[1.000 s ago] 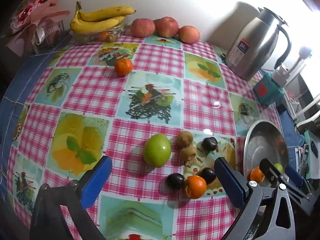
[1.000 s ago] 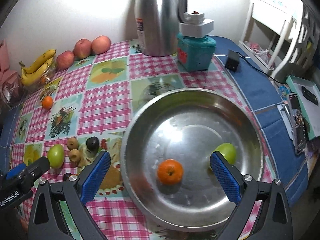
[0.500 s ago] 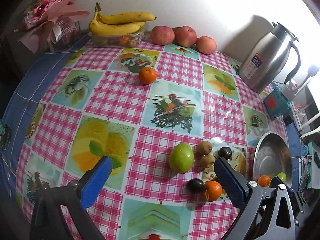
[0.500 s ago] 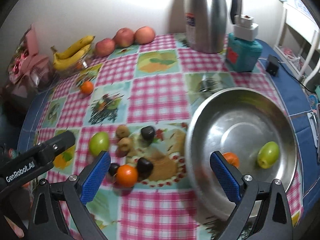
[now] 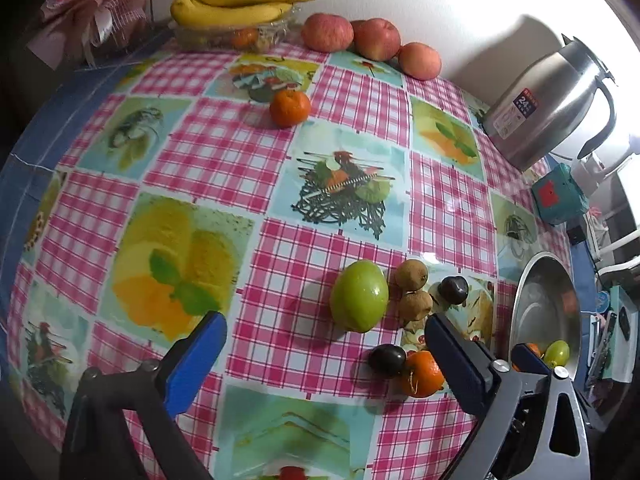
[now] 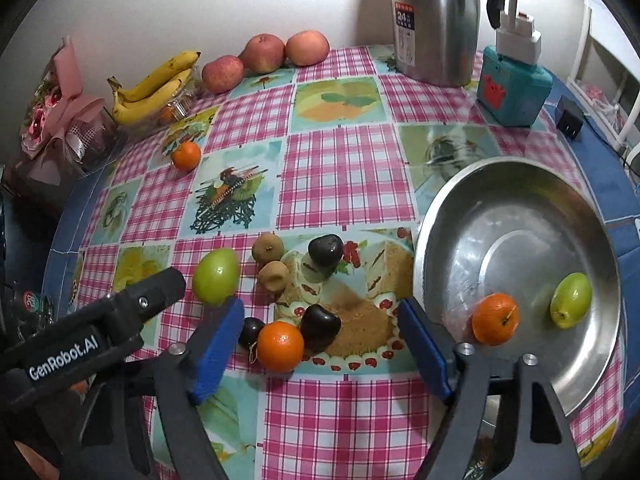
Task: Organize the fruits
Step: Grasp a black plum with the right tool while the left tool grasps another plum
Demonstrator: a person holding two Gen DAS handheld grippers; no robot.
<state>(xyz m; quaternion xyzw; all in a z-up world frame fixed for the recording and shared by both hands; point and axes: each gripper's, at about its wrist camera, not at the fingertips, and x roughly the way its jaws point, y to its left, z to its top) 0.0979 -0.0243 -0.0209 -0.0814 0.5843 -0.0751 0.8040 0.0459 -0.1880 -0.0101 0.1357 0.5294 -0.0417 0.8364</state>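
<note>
A steel bowl (image 6: 520,208) at the table's right holds an orange (image 6: 495,319) and a green fruit (image 6: 571,299). Left of it lies a cluster: a green apple (image 6: 216,276), two brown kiwis (image 6: 267,247), dark plums (image 6: 325,249) and an orange (image 6: 280,346). My right gripper (image 6: 320,348) is open and empty, low over the cluster's near side. My left gripper (image 5: 324,356) is open and empty, just before the green apple (image 5: 359,296). A lone orange (image 5: 289,108) lies farther back.
Bananas (image 5: 240,4) on a clear tray and three red apples (image 5: 372,38) line the back wall. A steel thermos (image 6: 436,20) and a teal box (image 6: 514,88) stand at the back right. A pink bouquet (image 6: 60,112) sits at the left edge.
My right gripper has swung left from over the bowl to over the fruit cluster. My left gripper view has shifted, with the cluster now between and right of its fingers.
</note>
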